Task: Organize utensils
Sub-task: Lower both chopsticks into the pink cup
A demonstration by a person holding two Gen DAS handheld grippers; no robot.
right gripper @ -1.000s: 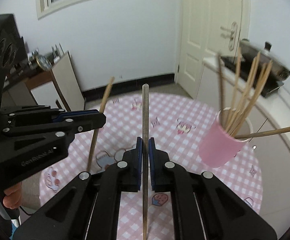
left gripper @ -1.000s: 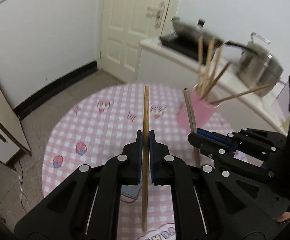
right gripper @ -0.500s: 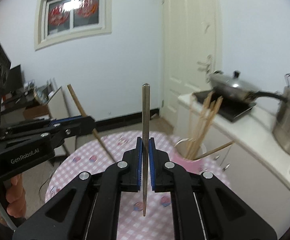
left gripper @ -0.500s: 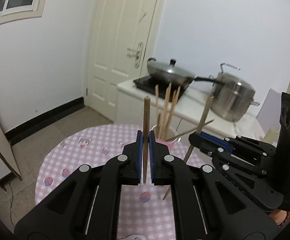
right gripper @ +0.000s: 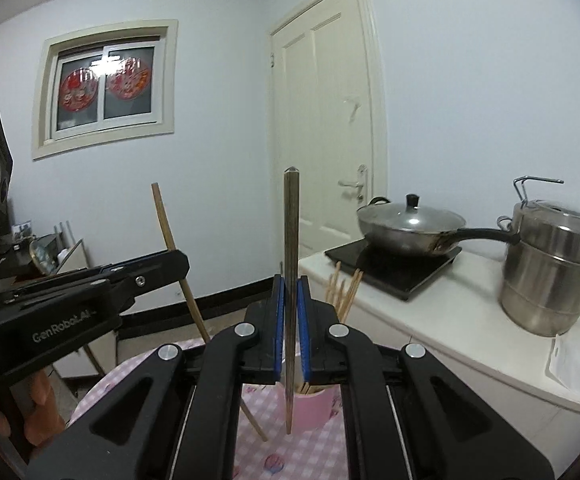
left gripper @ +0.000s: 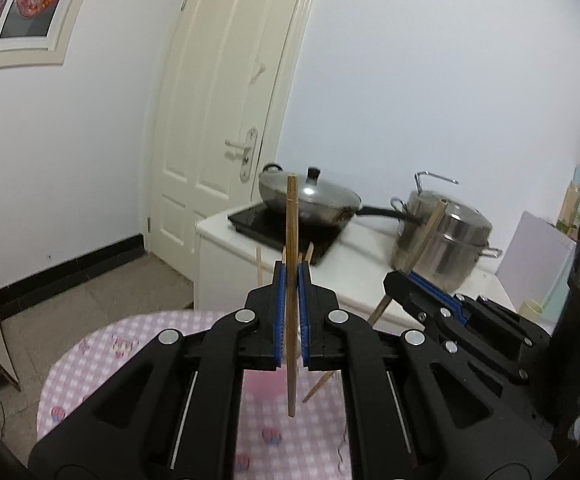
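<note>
Only on right wrist view, pink cup [right gripper: 313,404] behind right gripper [right gripper: 291,312] pinching metal chopstick [right gripper: 291,240].

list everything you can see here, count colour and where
wooden chopstick: 1, brown, upright in left gripper
metal chopstick: 1, grey, upright in right gripper
pink cup: 1, on table behind right gripper, holds several wooden chopsticks
table: 1, pink checked cloth
wok: 1, steel, lidded, on black hob
steamer pot: 1, steel, white counter
door: 1, cream
window: 1, red decorations
left gripper: black, blue pads, shut
right gripper: black, blue pads, shut
</note>
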